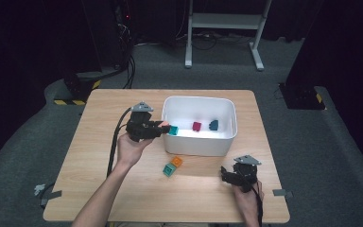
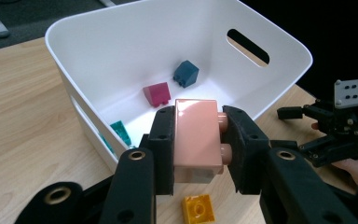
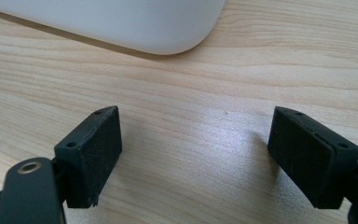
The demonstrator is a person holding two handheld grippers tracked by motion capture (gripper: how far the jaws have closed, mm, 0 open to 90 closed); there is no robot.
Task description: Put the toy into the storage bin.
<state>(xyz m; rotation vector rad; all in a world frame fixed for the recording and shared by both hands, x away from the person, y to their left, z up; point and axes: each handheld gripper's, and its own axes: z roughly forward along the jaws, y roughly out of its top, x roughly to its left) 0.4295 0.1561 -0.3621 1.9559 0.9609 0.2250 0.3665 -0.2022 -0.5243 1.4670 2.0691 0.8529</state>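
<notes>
Wooden worktop (image 1: 99,189) | our left gripper (image 2: 198,140) clamps pink brick (image 2: 196,140) beside white bin (image 2: 121,42), seemingly to drop it in | our right gripper (image 3: 214,154) rests, fingers wide apart, empty.

We see the wooden table (image 1: 123,189) brightly lit from above while the room at the upper left and right of the high view stays nearly black. Glare washes the white bin (image 1: 199,142) floor. In the left gripper view, the black jaws at the bottom blur softly; shadows stay short.
</notes>
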